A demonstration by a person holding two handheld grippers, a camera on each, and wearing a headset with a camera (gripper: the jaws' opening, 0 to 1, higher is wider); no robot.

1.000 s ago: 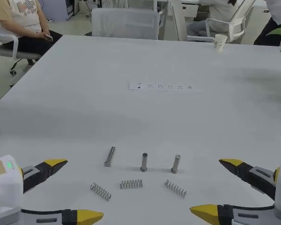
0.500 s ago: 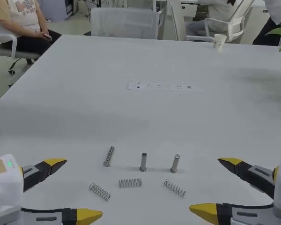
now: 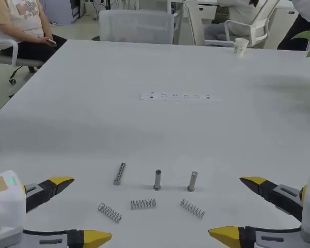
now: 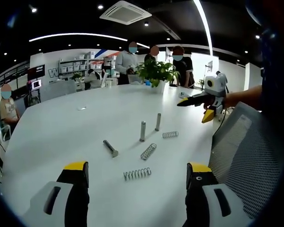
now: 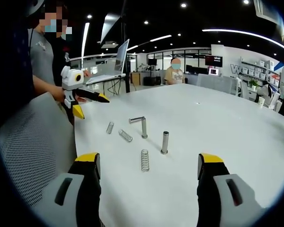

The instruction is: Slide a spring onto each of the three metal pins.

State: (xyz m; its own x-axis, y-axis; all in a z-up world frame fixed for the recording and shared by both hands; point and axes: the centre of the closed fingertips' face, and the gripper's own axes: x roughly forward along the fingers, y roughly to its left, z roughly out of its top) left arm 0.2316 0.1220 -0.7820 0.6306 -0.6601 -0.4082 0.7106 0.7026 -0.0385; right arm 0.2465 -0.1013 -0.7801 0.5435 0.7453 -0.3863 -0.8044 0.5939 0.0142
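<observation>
Springs (image 3: 143, 204) beside pins (image 3: 157, 180), between left tongs (image 3: 86, 209), right tongs (image 3: 230, 207)

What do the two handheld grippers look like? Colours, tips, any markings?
The left gripper and right gripper match: a white boxy body with a small green light, and dark grey jaws ending in yellow tips. The left one also has a tan label on its body.
</observation>
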